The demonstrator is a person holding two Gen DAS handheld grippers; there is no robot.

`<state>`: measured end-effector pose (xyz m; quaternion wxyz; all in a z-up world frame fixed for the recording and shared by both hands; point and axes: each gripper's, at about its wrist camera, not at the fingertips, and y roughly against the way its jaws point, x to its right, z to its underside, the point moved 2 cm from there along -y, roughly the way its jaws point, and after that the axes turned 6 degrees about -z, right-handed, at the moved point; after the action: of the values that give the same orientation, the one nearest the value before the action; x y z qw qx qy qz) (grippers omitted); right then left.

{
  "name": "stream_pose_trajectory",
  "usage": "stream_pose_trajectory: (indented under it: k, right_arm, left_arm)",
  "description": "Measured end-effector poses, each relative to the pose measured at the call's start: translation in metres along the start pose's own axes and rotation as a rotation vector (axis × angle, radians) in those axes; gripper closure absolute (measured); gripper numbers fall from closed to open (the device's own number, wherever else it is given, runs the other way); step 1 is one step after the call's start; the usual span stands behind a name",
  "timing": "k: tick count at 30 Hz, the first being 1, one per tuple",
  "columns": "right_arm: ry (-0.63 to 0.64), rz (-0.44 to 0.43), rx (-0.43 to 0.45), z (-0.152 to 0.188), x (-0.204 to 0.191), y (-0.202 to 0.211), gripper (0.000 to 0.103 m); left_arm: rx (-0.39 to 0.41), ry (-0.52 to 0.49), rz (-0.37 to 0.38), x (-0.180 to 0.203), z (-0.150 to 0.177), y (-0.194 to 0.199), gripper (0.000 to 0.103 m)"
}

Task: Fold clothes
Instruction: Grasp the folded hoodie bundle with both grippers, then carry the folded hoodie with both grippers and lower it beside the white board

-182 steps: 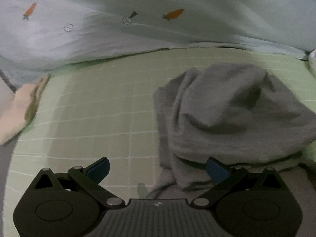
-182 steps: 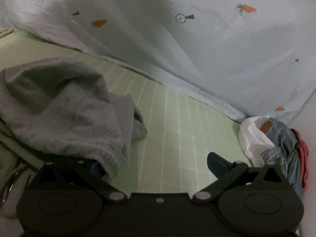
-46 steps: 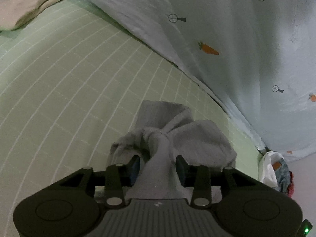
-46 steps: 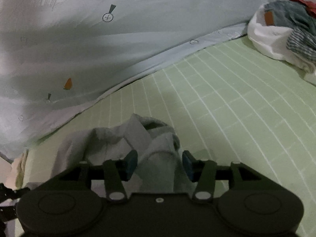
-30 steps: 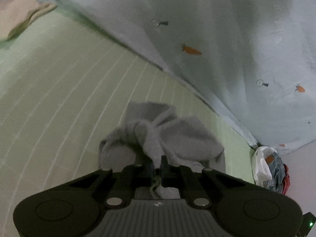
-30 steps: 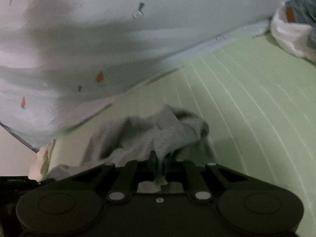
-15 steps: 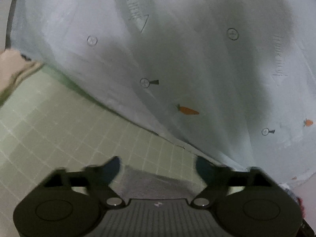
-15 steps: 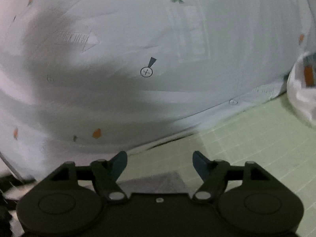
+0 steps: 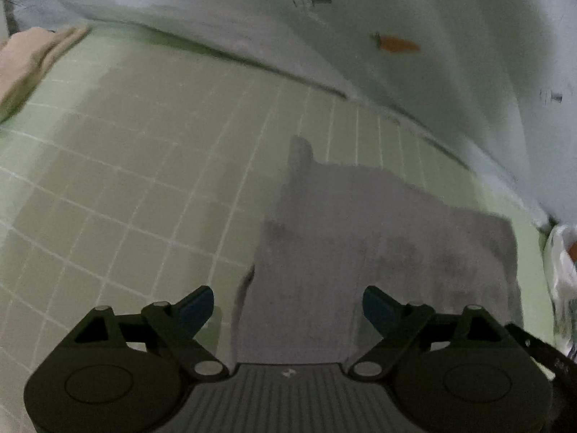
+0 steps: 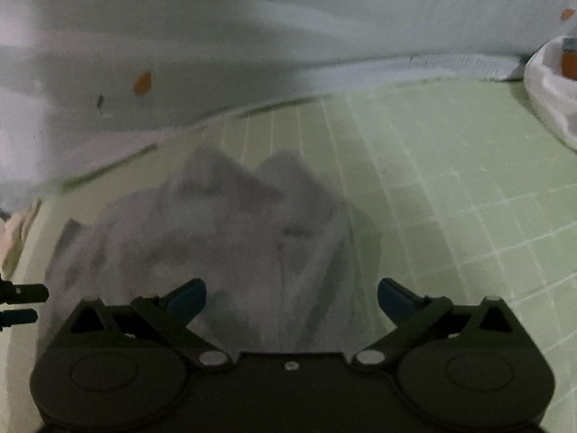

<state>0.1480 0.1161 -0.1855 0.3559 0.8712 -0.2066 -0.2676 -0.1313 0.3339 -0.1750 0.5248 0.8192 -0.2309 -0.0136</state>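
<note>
Left wrist view: the left claw (image 9: 288, 305) is hovering with its fingers spread wide and is pinching nothing. Just in front of it the grey garment (image 9: 378, 252) is lying on the green checked bed sheet (image 9: 126, 180), spread fairly flat, w/ one narrow strip sticking out at the far-left corner. A pale blue carrot-print quilt (image 9: 432, 18) is rising behind, a beige cloth (image 9: 29, 68) is resting far left, and a white bundle (image 9: 562, 270) is showing at the right edge.

Right wrist view: the right claw (image 10: 292, 297) is also standing wide apart, holding nothing. Here the same garment (image 10: 216, 231) is looking more rumpled, w/ two humps at its far side and creases running toward the claw. The picture is blurred, so the exact edges are hard to tell.

Possible trouble, in my judgement: if a fold is being made over those humps, wrinkles are getting trapped inside and the result is coming out lumpy. Also, the fabric is thick and soft, so a claw closing on it may be catching two layers, or the sheet below, and dragging the whole piece sideways instead of lifting one edge.
</note>
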Motion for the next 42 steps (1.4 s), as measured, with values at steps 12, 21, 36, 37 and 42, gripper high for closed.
stream_pose_trajectory:
  k: [12,21,36,37,42]
  right_arm:
    - [-0.128,-0.131,-0.013,-0.005,0.011,-0.032,0.0]
    - [-0.199,-0.233,0.001,-0.005,-0.009,-0.043,0.0]
    - [-0.266,-0.489,-0.106,0.036,-0.069,-0.004,0.057]
    - [-0.263,-0.502,-0.115,0.041,-0.074,0.002,0.058]
    - [-0.194,-0.563,-0.146,0.055,-0.108,0.02,0.059]
  left_arm:
    - [-0.087,-0.062,0.03,0.017,-0.003,-0.043,0.004]
    - [-0.025,-0.098,0.052,0.038,0.012,-0.043,0.001]
    - [-0.042,0.113,0.096,0.001,0.064,0.034,0.066]
    - [-0.032,0.119,0.091,-0.004,0.07,0.044,0.067]
    - [0.033,0.16,0.065,-0.034,0.097,0.089,0.067]
